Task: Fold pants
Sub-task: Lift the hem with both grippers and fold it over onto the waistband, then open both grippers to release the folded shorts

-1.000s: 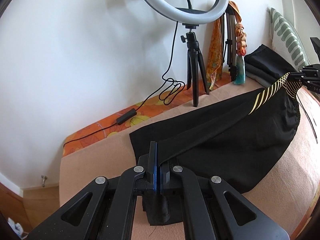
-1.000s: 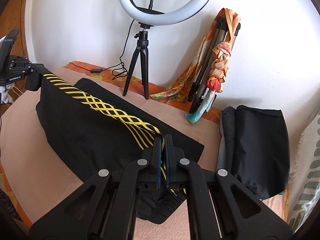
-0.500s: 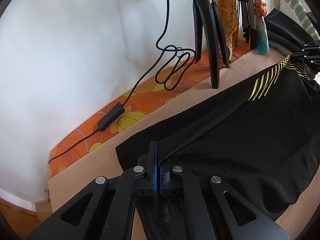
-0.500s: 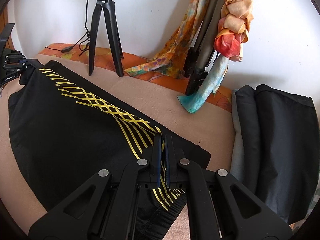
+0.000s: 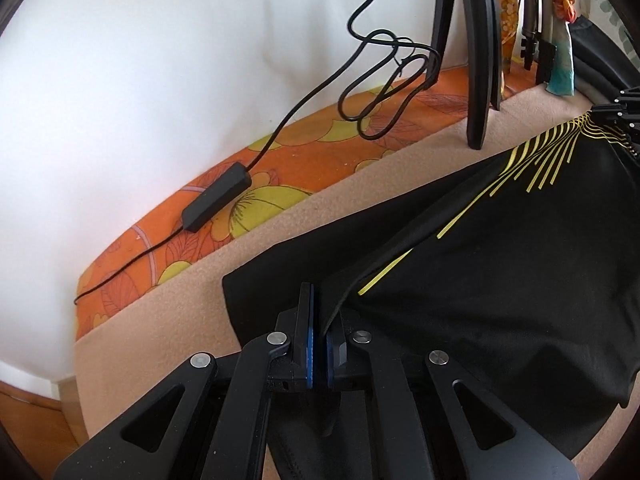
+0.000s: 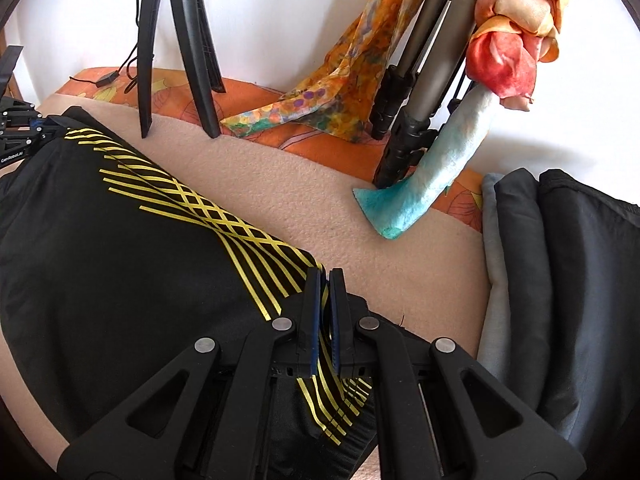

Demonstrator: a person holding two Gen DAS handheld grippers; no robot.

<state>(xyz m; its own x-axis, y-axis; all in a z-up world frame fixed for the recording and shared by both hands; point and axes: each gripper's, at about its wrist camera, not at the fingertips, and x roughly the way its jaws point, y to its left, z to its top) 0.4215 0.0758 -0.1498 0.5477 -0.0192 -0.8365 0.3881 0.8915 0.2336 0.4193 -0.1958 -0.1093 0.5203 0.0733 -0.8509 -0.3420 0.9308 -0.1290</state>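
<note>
Black pants (image 5: 500,280), pinched closed at opposite ends by left gripper (image 5: 319,320) and right gripper (image 6: 325,300), stretched taut between fingertips, presumably for a neat fold.

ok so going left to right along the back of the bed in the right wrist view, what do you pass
left gripper → black tripod legs → patterned orange scarf → grey folded tripod → turquoise cloth → dark folded clothes

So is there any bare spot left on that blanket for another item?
Yes: a strip of blanket between the pants and the tripod legs, running to the folded pile. The back edge is crowded with scarves and cable.
</note>
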